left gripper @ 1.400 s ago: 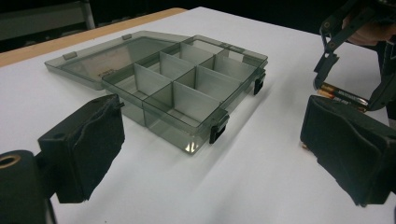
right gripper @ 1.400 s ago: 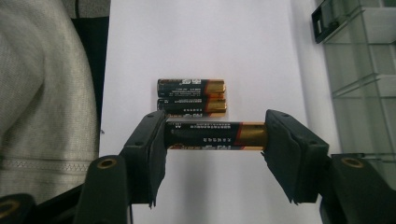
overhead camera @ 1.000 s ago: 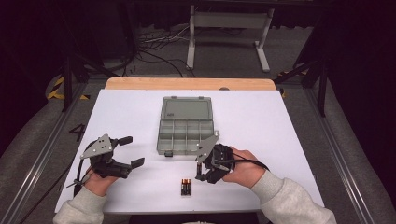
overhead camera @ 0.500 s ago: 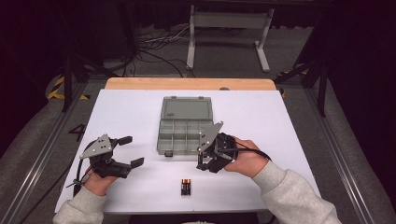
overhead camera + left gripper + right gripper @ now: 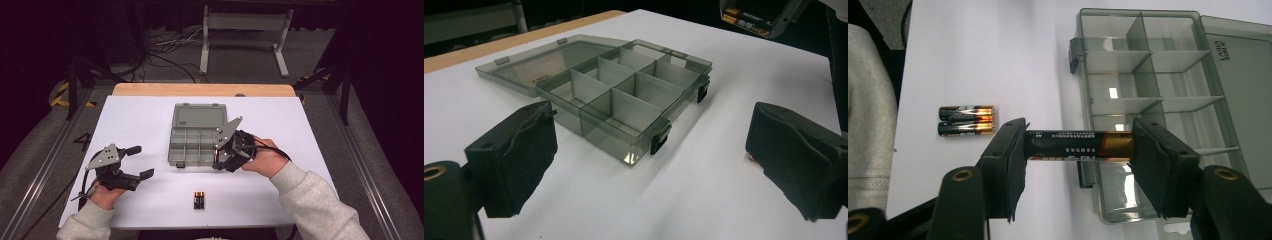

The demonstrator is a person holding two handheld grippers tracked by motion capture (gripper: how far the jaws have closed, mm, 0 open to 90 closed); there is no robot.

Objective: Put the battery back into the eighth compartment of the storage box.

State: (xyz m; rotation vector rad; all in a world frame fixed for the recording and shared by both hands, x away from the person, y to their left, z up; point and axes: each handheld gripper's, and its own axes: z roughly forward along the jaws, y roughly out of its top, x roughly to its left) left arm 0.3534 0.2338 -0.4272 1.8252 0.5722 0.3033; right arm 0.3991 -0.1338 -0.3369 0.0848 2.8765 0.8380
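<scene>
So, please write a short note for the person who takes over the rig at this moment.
Right gripper: shut on one battery, held end to end between its fingers, at the near edge of the open organizer box.
Left gripper: open, holding nothing, left of the box.
Two batteries lie together on the table in front of the box.
Done: one battery picked up; compartments look empty.
Left, probably: place it, then the other two.

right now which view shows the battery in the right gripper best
The right gripper view: the battery lies crosswise, clamped end to end between the right gripper's jaws, label readable. In the high view the right gripper and hand cover it. The left gripper view has only that gripper's underside at the top edge.
</scene>
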